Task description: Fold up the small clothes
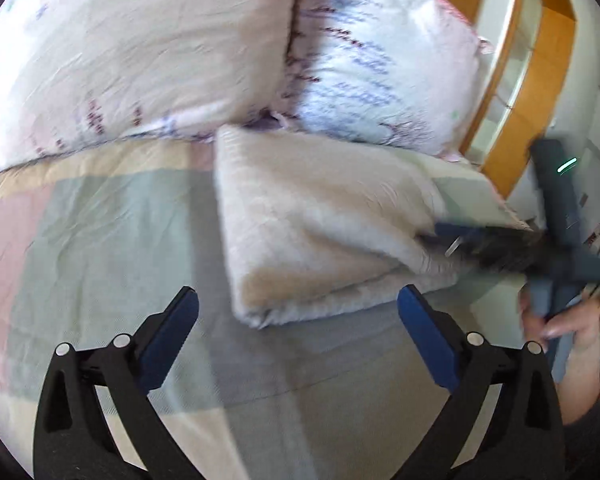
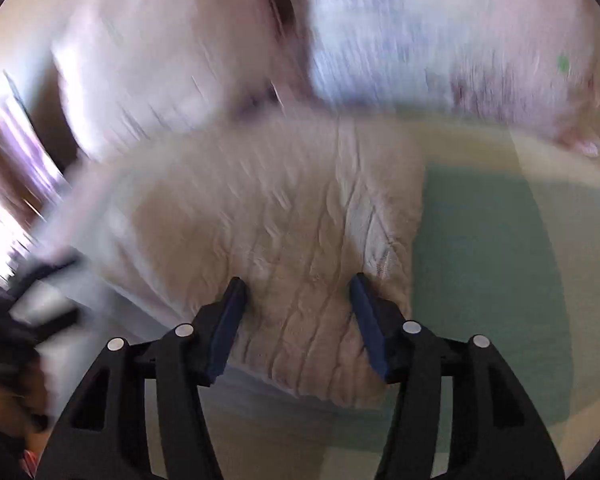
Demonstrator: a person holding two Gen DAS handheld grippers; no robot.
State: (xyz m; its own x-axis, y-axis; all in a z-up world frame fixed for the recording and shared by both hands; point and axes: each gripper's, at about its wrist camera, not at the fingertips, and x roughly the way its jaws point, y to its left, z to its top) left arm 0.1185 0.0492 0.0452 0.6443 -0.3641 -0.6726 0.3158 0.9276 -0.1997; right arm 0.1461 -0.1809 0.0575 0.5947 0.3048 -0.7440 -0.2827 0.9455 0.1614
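Observation:
A cream knitted garment (image 1: 320, 232) lies folded on the bed, its folded edge toward me. My left gripper (image 1: 298, 308) is open and empty, just short of the garment's near corner. My right gripper (image 2: 298, 292) is open, its jaws standing either side of a strip of the same garment (image 2: 284, 216), low over it. In the left wrist view the right gripper (image 1: 452, 240) shows blurred at the garment's right edge, held by a hand (image 1: 560, 324).
Two patterned pillows (image 1: 148, 56) (image 1: 384, 64) lie behind the garment. The bedsheet (image 1: 100, 240) has pastel blocks. A wooden headboard frame (image 1: 540, 92) stands at the right. Both views are motion-blurred.

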